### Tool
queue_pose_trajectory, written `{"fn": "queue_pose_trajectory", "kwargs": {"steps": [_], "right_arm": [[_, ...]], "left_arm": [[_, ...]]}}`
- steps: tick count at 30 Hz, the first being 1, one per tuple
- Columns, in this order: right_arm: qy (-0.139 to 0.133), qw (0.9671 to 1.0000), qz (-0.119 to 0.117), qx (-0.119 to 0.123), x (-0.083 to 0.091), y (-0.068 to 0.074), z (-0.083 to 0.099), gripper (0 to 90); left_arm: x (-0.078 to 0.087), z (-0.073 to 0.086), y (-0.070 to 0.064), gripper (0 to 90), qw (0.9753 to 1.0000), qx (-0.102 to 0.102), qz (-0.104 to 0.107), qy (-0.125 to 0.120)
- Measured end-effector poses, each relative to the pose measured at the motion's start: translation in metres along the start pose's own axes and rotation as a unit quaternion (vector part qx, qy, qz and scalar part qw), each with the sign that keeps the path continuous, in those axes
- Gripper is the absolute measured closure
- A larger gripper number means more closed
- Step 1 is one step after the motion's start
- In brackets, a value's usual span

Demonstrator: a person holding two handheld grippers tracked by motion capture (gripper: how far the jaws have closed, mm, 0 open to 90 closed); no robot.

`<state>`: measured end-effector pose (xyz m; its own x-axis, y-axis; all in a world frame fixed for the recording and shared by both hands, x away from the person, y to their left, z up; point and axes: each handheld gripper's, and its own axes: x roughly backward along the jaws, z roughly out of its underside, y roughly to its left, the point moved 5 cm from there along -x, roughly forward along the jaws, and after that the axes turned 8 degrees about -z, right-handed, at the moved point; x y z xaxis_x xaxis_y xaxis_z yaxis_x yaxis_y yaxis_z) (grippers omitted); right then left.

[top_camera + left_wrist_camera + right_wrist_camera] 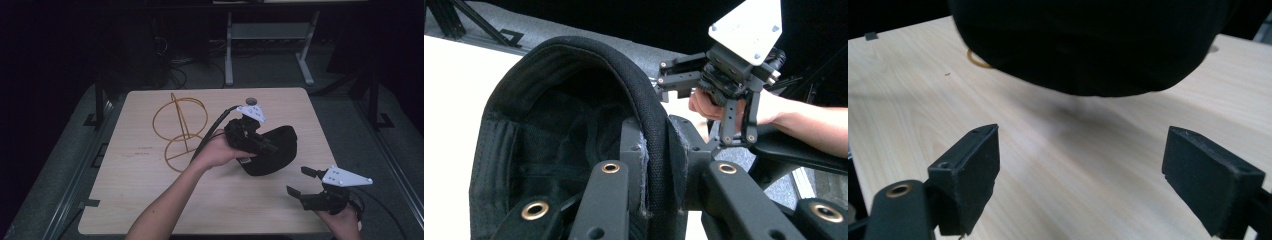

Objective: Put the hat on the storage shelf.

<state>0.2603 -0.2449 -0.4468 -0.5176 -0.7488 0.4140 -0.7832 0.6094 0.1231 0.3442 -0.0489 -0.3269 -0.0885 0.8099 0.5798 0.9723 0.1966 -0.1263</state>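
The left gripper [265,145] has its jaws clenched on the rim of a black fabric cap [277,150], holding it above the pale wooden desk [150,200], while the right gripper [301,182] waits nearby, jaws released.

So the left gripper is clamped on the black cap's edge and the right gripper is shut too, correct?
Not quite. The left gripper is clamped on the black cap's edge, but the right gripper is open: the right gripper view shows its jaws wide apart above the table.
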Motion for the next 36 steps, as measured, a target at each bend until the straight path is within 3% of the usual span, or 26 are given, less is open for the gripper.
{"fn": "queue_pose_trajectory", "kwargs": {"steps": [12,18,19,20,22,23,25,26,29,36], "right_arm": [[-0.018,0.9992,0.024,0.025,-0.006,-0.011,-0.022,15.8],[-0.021,0.9986,0.028,0.040,-0.012,-0.012,-0.025,24.1],[-0.024,0.9984,0.026,0.044,-0.012,-0.012,-0.025,30.9],[-0.024,0.9984,0.026,0.044,-0.012,-0.012,-0.025,30.9],[-0.021,0.9978,0.027,0.057,-0.012,-0.011,-0.025,43.2],[-0.021,0.9978,0.027,0.057,-0.012,-0.011,-0.025,43.2],[-0.017,0.9971,0.026,0.069,-0.011,-0.010,-0.025,59.1],[-0.015,0.9968,0.017,0.077,-0.010,-0.008,-0.025,71.8],[-0.011,0.9974,0.003,0.071,-0.008,-0.007,-0.024,79.6],[-0.015,0.9980,-0.022,0.057,-0.003,-0.008,-0.027,87.8]], "left_arm": [[0.003,-0.001,-0.010,77.7,0.9994,-0.010,0.033,0.000],[0.002,0.000,-0.020,77.8,0.9978,-0.025,0.060,0.008],[0.001,0.000,-0.022,77.8,0.9974,-0.029,0.064,0.015],[0.001,0.000,-0.022,77.8,0.9974,-0.029,0.064,0.015],[0.000,0.000,-0.023,77.9,0.9971,-0.032,0.067,0.016],[0.000,0.001,-0.024,77.9,0.9970,-0.033,0.068,0.016],[0.000,0.001,-0.024,77.9,0.9971,-0.033,0.067,0.016],[0.001,0.001,-0.023,77.8,0.9974,-0.034,0.062,0.018],[0.002,0.003,-0.020,76.3,0.9980,-0.033,0.051,0.020],[0.008,0.005,-0.015,71.7,0.9991,-0.028,0.026,0.018]]}}
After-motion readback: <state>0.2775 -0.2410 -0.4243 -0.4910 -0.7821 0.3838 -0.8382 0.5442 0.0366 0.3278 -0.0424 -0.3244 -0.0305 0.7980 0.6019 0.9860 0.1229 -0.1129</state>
